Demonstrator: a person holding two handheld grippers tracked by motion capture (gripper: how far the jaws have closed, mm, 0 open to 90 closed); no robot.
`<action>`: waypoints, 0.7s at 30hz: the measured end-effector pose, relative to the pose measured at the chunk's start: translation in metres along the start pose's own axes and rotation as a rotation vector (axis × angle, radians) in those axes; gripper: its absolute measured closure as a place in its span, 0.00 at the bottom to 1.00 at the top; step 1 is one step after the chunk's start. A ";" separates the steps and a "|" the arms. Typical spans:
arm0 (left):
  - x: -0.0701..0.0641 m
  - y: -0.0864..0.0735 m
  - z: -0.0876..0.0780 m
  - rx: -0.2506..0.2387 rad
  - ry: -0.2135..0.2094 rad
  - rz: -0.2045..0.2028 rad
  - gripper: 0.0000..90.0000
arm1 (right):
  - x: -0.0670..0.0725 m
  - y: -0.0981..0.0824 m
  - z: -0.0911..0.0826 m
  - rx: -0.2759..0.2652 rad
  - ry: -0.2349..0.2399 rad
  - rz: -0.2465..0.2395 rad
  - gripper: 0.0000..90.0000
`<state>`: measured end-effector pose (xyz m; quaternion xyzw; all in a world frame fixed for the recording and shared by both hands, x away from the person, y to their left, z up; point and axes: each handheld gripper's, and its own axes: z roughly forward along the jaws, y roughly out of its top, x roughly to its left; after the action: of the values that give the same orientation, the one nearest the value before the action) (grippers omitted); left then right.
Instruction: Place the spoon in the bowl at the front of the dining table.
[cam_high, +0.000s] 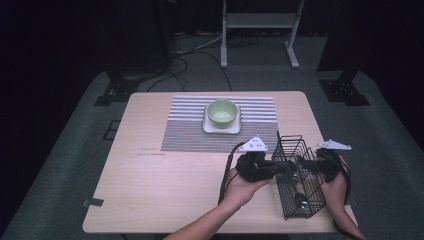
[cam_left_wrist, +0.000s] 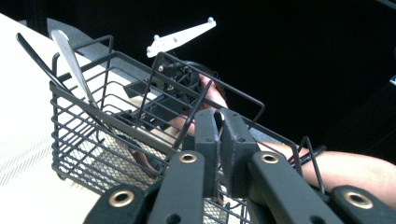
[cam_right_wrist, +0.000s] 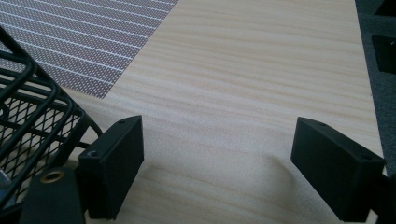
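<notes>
The black wire basket (cam_high: 298, 176) stands near the desk's (cam_high: 165, 185) right front corner, its long axis running from the near edge away towards the striped placemat (cam_high: 220, 127), with one tool on each long side. The left tool (cam_left_wrist: 220, 140) is the engaged one: its jaws are drawn together at the upper rim wire of the basket's near long wall, and a thin rod appears pinched between the pads, though the exact contact is partly hidden. The right tool (cam_right_wrist: 217, 168) waits on the basket's opposite side with its jaws standing wide and nothing but bare desk between them; the basket lies just beside its left jaw. Any lift or shift would therefore turn on the left hand (cam_high: 245, 187) alone unless the right tool takes hold. The basket is rigid welded wire with a fine mesh floor, light but open-sided. A metal utensil handle (cam_left_wrist: 72, 60), smooth and flat, leans inside it. A pale green bowl (cam_high: 222, 113), glossy, sits on a square white plate (cam_high: 221, 128) well apart on the mat.
</notes>
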<state>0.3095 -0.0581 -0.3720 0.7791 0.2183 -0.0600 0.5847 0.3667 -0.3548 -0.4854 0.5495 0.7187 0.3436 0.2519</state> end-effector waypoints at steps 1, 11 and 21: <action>0.000 0.000 0.000 -0.006 -0.001 -0.003 0.98 | 0.000 0.000 0.000 0.000 0.000 0.000 0.18; 0.002 0.005 -0.004 -0.060 -0.013 -0.034 0.99 | 0.000 0.000 0.000 0.000 0.000 0.000 0.18; 0.009 0.013 -0.011 -0.098 -0.032 -0.086 0.99 | 0.000 0.000 0.000 0.001 -0.001 0.000 0.18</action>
<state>0.3208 -0.0486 -0.3599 0.7384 0.2449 -0.0869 0.6223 0.3668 -0.3549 -0.4854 0.5498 0.7187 0.3432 0.2520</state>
